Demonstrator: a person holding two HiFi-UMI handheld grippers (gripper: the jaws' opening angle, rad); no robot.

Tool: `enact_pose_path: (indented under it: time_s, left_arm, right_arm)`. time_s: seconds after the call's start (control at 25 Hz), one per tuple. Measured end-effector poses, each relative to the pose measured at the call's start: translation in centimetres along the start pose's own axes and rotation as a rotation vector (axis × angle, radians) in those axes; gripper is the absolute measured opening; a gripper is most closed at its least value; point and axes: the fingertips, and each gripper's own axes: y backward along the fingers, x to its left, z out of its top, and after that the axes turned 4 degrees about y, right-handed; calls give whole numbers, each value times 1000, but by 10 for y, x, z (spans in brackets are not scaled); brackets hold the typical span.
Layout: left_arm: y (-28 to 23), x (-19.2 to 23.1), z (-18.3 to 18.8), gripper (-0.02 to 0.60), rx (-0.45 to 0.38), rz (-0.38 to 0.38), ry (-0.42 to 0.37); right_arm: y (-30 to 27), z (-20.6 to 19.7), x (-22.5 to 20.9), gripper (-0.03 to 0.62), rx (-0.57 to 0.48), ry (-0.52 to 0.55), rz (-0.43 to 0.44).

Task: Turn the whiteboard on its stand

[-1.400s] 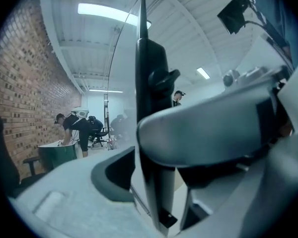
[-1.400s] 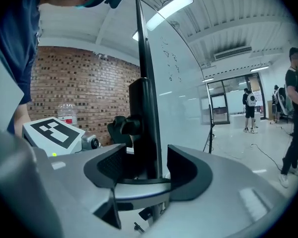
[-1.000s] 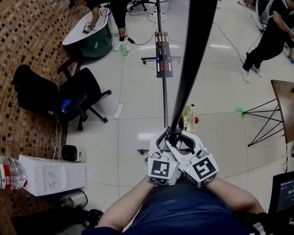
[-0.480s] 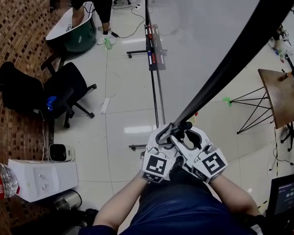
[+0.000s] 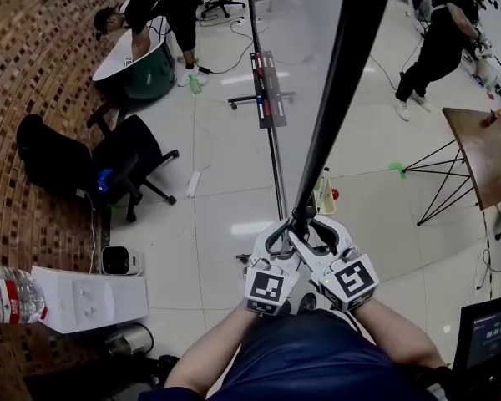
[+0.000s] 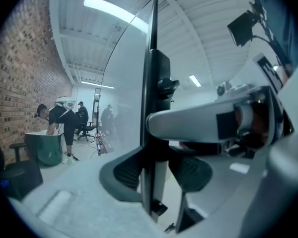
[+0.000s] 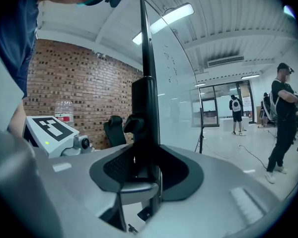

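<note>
Whiteboard (image 5: 334, 90) sits on its stand (image 5: 275, 165) over the floor, straight ahead of the person and edge-on in the head view, so the turn looks underway but not finished. Left hand-held gripper (image 5: 285, 234) has just been closing and pinches the dark frame edge between its pads. Right hand-held gripper (image 5: 319, 230) clamps the same edge just beside it. Next move, my call: hold both grips tight and push the edge sideways together, so the board pivots without slipping out or rocking the stand.
</note>
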Motion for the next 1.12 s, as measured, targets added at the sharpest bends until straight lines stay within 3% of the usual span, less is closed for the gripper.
enact_pose_path:
  time_s: [0.52,0.88,1.12]
  left_arm:
    - [17,-25,-6,164,25,89,31]
    - [32,-77,-20,158,25,-10,14]
    - [37,-117,-32,147,-12,-63,13]
  right_arm:
    - [29,-2,13,156,-58,-6,24]
    - [78,-16,21,160,-60,-6,-23]
    - [121,-21,14,161,-25,-62,-124]
